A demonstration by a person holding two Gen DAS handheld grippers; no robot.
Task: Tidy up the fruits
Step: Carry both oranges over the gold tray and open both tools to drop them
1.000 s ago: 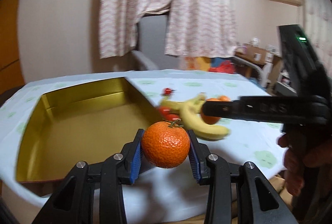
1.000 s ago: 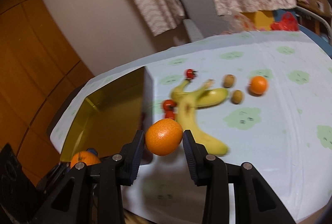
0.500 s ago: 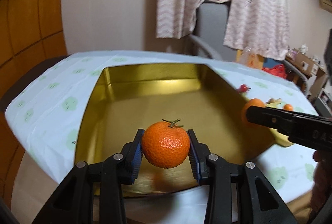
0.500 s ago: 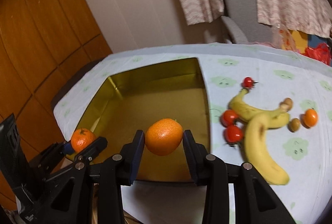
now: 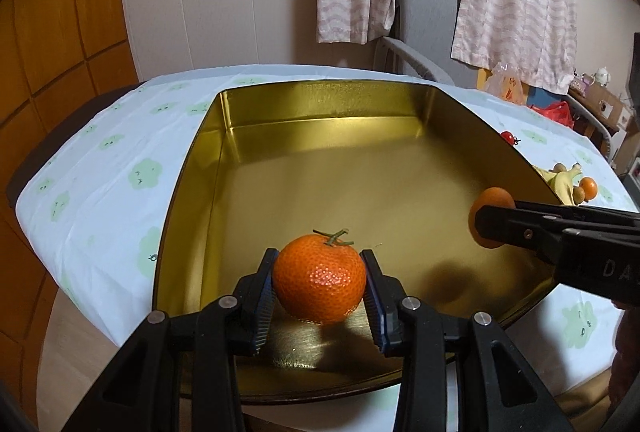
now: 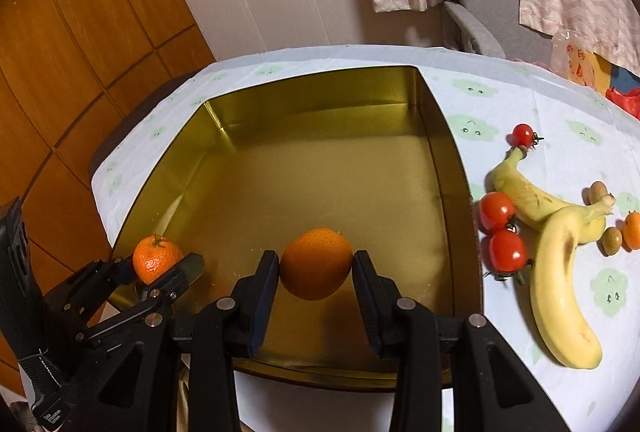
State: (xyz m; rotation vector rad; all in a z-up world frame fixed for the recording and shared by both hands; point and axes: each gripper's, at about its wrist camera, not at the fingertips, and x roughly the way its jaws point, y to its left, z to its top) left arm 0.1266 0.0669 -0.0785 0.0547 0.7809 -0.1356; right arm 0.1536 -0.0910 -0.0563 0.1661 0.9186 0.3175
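Note:
My left gripper is shut on a stemmed mandarin, held over the near part of the gold tin tray. In the right wrist view that same mandarin shows at the tray's near-left edge. My right gripper is shut on a second orange above the tray floor. From the left wrist view the right gripper reaches in from the right with its orange. Two bananas, three cherry tomatoes, a small orange and two kiwis lie right of the tray.
A pale tablecloth with green prints covers the table. A grey chair with draped clothes stands behind it. Wooden panelling runs along the left. A hand shows at the right edge of the left wrist view.
Both grippers have swung left from over the loose fruit to above the tray and dropped lower toward its floor, each still gripping its orange.

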